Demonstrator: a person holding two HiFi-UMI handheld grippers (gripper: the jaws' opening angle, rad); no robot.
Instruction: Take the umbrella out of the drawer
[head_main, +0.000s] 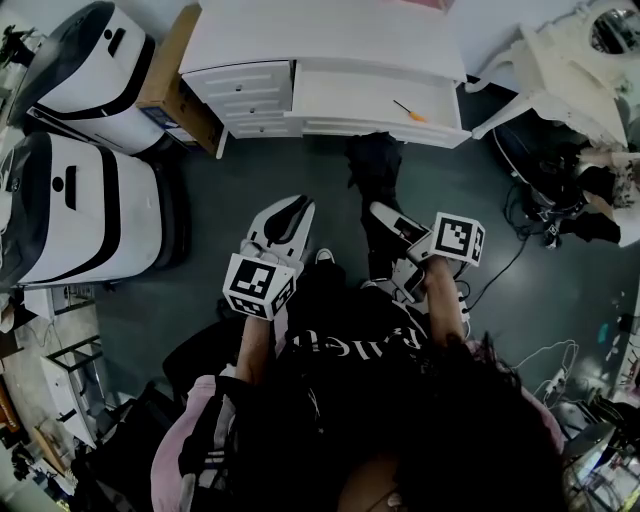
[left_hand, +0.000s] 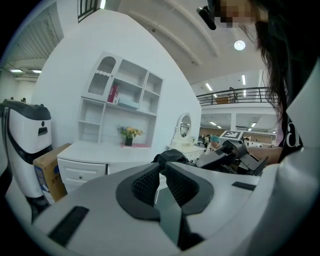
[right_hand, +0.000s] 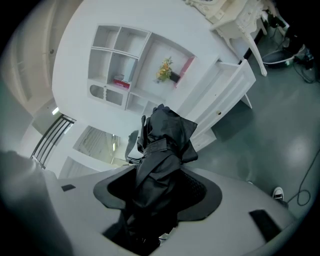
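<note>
A folded black umbrella (head_main: 374, 165) hangs over the dark floor in front of the white desk's open drawer (head_main: 350, 95). My right gripper (head_main: 392, 225) is shut on it, and the fabric of the umbrella (right_hand: 162, 135) bunches up between the dark pads. To its left my left gripper (head_main: 292, 212) is shut with nothing in it. In the left gripper view the left gripper (left_hand: 161, 170) has its pads close together, with the umbrella (left_hand: 170, 156) and the right gripper (left_hand: 230, 155) just beyond it.
An orange-handled screwdriver (head_main: 408, 110) lies in the drawer. Two white and black machines (head_main: 85, 60) (head_main: 70, 210) and a cardboard box (head_main: 175, 75) stand at the left. At the right are a white dressing table (head_main: 560, 70) and floor cables (head_main: 520, 250).
</note>
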